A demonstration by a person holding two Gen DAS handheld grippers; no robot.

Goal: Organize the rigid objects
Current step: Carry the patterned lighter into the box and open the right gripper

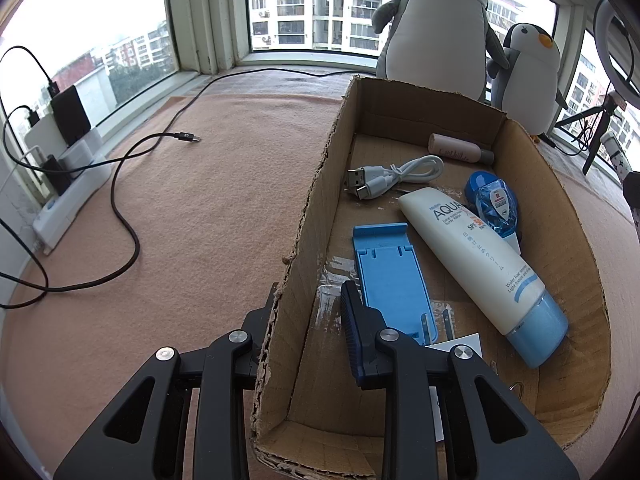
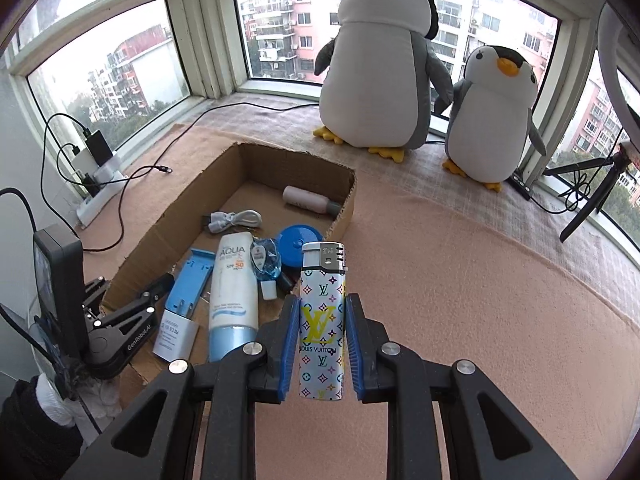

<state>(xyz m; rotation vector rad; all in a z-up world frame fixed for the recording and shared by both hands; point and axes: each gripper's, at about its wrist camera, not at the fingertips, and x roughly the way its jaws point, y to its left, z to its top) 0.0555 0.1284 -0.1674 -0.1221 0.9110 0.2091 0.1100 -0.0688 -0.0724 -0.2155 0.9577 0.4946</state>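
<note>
My right gripper [image 2: 322,336] is shut on a white patterned lighter [image 2: 322,320] and holds it upright just right of the cardboard box [image 2: 344,184]. The box holds a sunscreen tube [image 2: 234,284], a blue phone stand [image 2: 190,284], a white USB cable [image 2: 234,220], a blue round lid [image 2: 300,244], a small blue bottle [image 2: 266,260] and a pink bottle [image 2: 310,200]. My left gripper [image 1: 308,312] straddles the box's left wall [image 1: 304,240], one finger inside and one outside, apparently clamped on it. It also shows in the right wrist view [image 2: 132,312].
Two plush penguins [image 2: 380,60] [image 2: 490,116] stand by the window. A black cable [image 1: 120,184] and a power strip [image 1: 68,188] lie left of the box. A tripod [image 2: 588,188] stands at the far right. The peach cloth [image 2: 480,300] spreads right of the box.
</note>
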